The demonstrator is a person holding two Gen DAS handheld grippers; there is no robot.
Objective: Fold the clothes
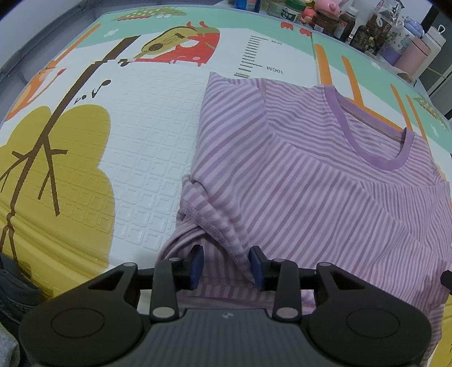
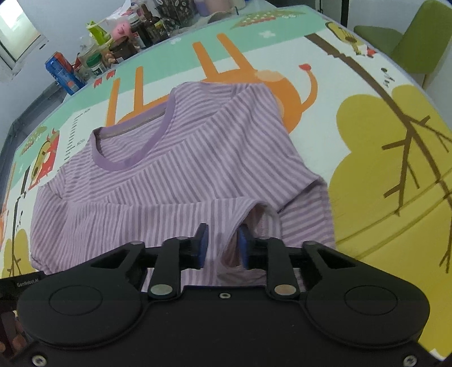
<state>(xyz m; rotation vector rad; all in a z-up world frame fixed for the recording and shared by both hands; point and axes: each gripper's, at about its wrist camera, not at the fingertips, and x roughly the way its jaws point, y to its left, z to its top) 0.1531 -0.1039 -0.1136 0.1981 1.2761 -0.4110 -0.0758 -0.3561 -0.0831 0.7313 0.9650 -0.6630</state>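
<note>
The left gripper [image 1: 227,264] points steeply down at the near edge of a purple striped T-shirt [image 1: 305,175]. Its blue pads [image 1: 197,265] stand partly apart with a bunched hem fold between them; whether they press the cloth cannot be told. The right gripper [image 2: 223,245] tilts down just as steeply over the shirt's [image 2: 180,175] other near corner. Its jaws are narrower, and a raised pleat of striped fabric runs between the pads [image 2: 202,245], which appear to pinch it.

Beyond both grippers the shirt lies flat on a cartoon-printed play mat [image 1: 147,146], sides folded inward, the solid purple collar [image 1: 370,127] toward the far end. The mat [image 2: 367,135] shows yellow trees and an orange animal. Along its far edge stands a row of bottles and jars [image 1: 339,22], with a blue can [image 2: 63,73] among them.
</note>
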